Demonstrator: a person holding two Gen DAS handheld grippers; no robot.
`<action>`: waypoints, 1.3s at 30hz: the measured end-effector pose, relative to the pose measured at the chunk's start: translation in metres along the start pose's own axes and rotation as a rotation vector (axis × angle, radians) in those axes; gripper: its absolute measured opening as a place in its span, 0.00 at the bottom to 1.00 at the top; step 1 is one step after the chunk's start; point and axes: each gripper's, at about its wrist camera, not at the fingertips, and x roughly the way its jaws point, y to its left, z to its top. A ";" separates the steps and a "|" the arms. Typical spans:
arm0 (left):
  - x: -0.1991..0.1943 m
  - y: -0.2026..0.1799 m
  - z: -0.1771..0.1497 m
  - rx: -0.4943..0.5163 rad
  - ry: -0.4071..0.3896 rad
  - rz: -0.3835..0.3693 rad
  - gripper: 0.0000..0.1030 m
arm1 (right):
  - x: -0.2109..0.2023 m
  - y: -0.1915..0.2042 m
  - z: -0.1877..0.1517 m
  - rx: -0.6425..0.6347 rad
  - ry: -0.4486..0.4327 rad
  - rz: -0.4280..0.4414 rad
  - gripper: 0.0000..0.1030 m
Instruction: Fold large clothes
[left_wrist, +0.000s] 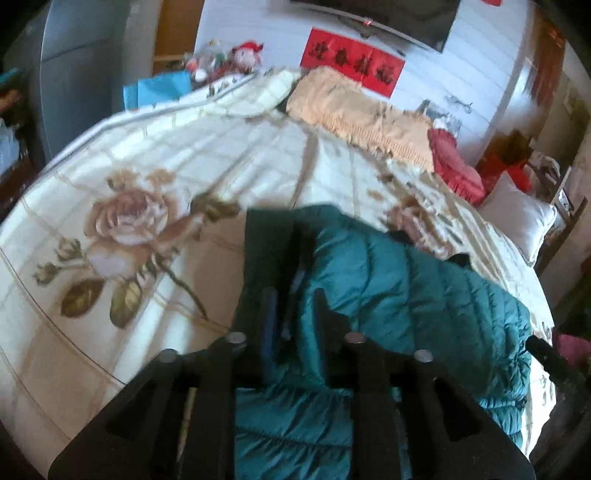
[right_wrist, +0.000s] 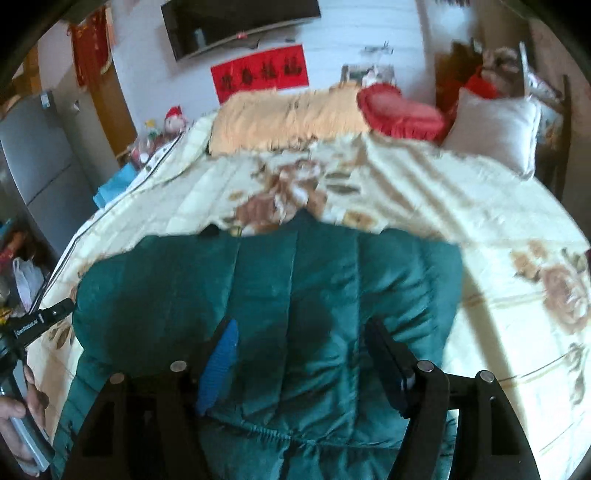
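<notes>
A teal quilted puffer jacket (left_wrist: 406, 280) (right_wrist: 295, 266) lies spread on a bed under a cream floral quilt (left_wrist: 147, 166) (right_wrist: 480, 206). My left gripper (left_wrist: 295, 314) stands at the jacket's left edge. Its jaws are narrowly apart, with the dark lining and a teal fold lying loosely between the fingers. My right gripper (right_wrist: 303, 339) hovers over the middle of the jacket, wide open, nothing pinched, its shadow falling on the fabric. The right wrist view catches the left gripper's tip (right_wrist: 48, 315) at the jacket's left side, held by a hand (right_wrist: 22, 406).
At the bed's far end are a folded orange blanket (left_wrist: 354, 107) (right_wrist: 288, 118), a red frilled cushion (left_wrist: 458, 166) (right_wrist: 402, 114) and a white pillow (left_wrist: 517, 218) (right_wrist: 495, 129). A grey fridge (right_wrist: 37, 155) and clutter stand left of the bed. A television and red banner (right_wrist: 258, 70) hang on the wall.
</notes>
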 end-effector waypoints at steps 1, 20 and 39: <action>-0.004 -0.004 0.001 0.004 -0.020 -0.009 0.46 | -0.002 0.002 0.004 -0.008 -0.002 0.005 0.66; 0.087 -0.037 -0.008 0.133 0.072 0.112 0.70 | 0.111 0.035 0.019 -0.074 0.079 -0.084 0.67; 0.091 -0.040 -0.013 0.160 0.066 0.122 0.72 | 0.032 -0.010 -0.029 -0.093 0.087 -0.139 0.66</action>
